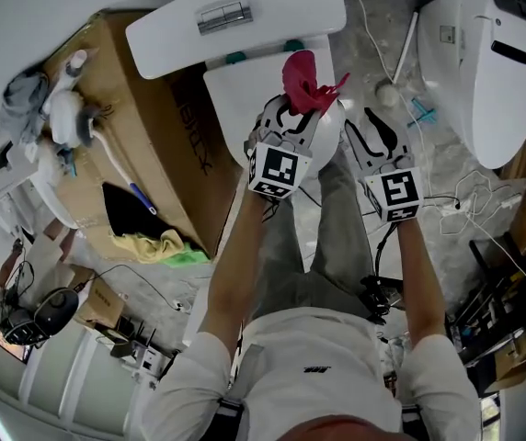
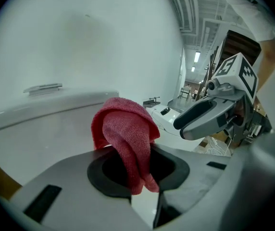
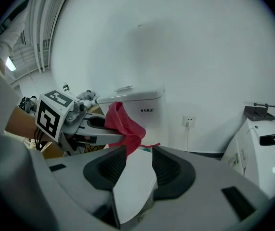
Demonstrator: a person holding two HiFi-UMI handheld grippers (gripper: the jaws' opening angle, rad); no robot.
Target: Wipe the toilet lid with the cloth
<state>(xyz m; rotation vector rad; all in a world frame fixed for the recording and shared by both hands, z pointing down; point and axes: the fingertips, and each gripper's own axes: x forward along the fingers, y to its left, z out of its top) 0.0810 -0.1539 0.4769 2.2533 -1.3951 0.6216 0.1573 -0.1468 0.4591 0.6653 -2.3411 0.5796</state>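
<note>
The left gripper (image 2: 138, 173) has its jaws clamped on the red cloth (image 2: 126, 129), which bunches up above them over the far end of the white toilet lid (image 1: 235, 104), near the cistern (image 1: 231, 21). The right gripper (image 3: 138, 166), just beside it, has its jaws apart with nothing between them. A cardboard box (image 1: 157, 122) crowds the lid's left side. To the right there is open floor (image 1: 383, 39), then a second toilet (image 1: 479, 72).

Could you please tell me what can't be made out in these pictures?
- Head view: the toilet lid's front, hidden under the left gripper, right gripper and the person's legs.
- Left gripper view: the lid beneath the cloth, mostly blocked by that gripper's body.
- Right gripper view: print on the tank, too small.
</note>
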